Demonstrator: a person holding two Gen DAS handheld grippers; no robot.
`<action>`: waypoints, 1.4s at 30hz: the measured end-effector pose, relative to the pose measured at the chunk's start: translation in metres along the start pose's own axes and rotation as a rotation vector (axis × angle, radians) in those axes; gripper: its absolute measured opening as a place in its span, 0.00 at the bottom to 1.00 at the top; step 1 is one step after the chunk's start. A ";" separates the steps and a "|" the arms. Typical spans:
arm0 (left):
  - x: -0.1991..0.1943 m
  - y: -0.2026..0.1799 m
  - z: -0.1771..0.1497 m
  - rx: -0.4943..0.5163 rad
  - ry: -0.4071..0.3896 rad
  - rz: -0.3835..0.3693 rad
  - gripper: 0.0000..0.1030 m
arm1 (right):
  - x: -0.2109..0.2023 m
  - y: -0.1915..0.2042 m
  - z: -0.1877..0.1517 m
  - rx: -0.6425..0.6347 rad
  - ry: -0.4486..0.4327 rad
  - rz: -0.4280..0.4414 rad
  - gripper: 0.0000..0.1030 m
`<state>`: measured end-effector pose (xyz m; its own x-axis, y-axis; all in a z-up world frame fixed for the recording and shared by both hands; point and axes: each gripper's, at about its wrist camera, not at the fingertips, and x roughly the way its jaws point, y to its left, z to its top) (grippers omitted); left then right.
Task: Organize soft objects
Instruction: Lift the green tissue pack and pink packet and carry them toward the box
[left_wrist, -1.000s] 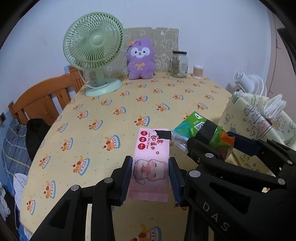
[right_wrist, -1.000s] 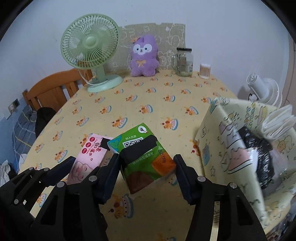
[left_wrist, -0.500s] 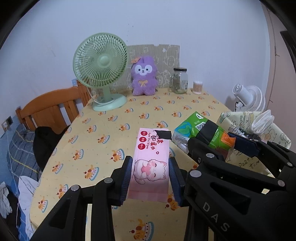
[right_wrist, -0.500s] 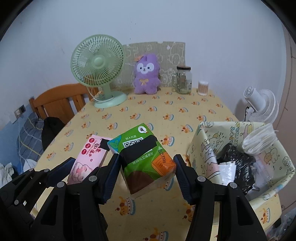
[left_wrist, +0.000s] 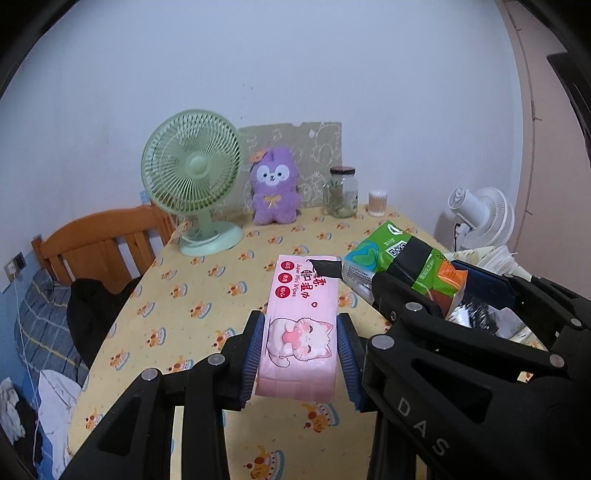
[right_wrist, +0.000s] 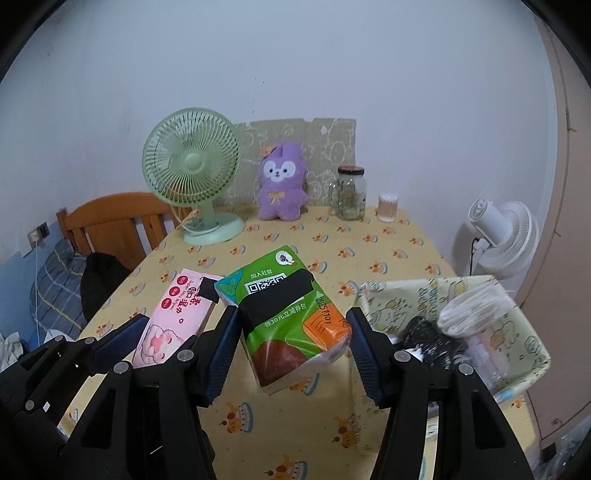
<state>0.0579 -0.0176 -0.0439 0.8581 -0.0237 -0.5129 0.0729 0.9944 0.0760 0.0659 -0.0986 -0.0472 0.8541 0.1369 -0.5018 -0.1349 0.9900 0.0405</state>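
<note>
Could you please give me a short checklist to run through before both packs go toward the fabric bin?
1. Left tool clamps the pink wipes pack: ok.
2. Right tool holds the green tissue pack: ok, though the pack sits tilted.
3. Both packs clear of the tablecloth: ok.
4. Fabric bin open at the top: ok.
5. Free room inside the bin: cannot tell, it already holds a black item and white bags.

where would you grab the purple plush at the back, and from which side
Probably the plush is best taken around its body just under the head, coming level from the front. It sits upright against the board behind it, with the fan to its left and the jar to its right, so the front looks clearest.
</note>
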 end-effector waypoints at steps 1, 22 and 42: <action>-0.001 -0.002 0.001 0.002 -0.003 -0.002 0.39 | -0.002 -0.002 0.001 0.001 -0.006 -0.003 0.60; -0.007 -0.044 0.021 0.017 -0.062 -0.054 0.39 | -0.024 -0.045 0.013 0.008 -0.066 -0.063 0.60; 0.024 -0.111 0.039 0.067 -0.070 -0.159 0.39 | -0.015 -0.117 0.016 0.068 -0.075 -0.165 0.60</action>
<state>0.0907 -0.1322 -0.0314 0.8662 -0.1894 -0.4625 0.2420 0.9686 0.0566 0.0773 -0.2154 -0.0308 0.8972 -0.0275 -0.4407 0.0420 0.9988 0.0232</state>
